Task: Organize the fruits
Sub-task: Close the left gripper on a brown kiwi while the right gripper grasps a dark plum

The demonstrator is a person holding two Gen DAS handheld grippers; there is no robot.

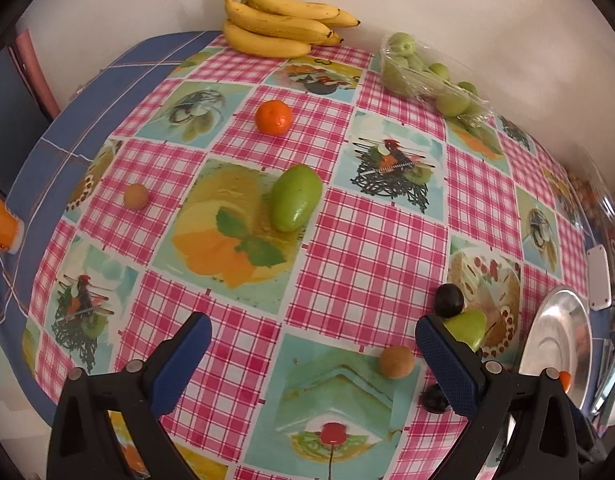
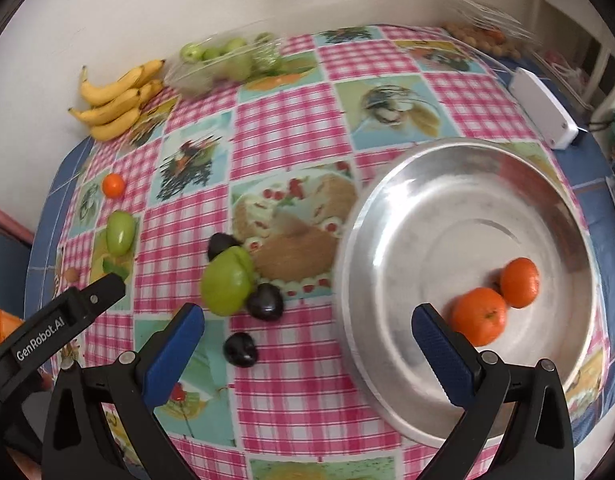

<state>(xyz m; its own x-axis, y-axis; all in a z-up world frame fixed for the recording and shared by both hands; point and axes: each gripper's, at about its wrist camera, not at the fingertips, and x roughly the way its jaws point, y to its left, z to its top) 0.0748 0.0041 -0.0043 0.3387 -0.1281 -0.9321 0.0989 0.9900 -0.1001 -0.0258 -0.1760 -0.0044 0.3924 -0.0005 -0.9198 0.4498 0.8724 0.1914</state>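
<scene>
My left gripper (image 1: 313, 354) is open and empty above the checked tablecloth. Ahead of it lie a green mango (image 1: 295, 197), a tangerine (image 1: 273, 117) and a small brown fruit (image 1: 136, 196). Another brown fruit (image 1: 396, 361), a green fruit (image 1: 467, 328) and dark plums (image 1: 448, 300) lie by its right finger. My right gripper (image 2: 307, 346) is open and empty at the near rim of a metal plate (image 2: 427, 208) that holds two tangerines (image 2: 480, 315). Left of the plate lie a green fruit (image 2: 226, 283) and dark plums (image 2: 265, 301).
Bananas (image 1: 275, 20) and a clear bag of green fruits (image 1: 423, 72) lie at the far edge by the wall. A white box (image 2: 543, 108) and a clear pack of small brown fruits (image 2: 483, 36) sit at the far right. The left gripper's body (image 2: 55, 320) shows at left.
</scene>
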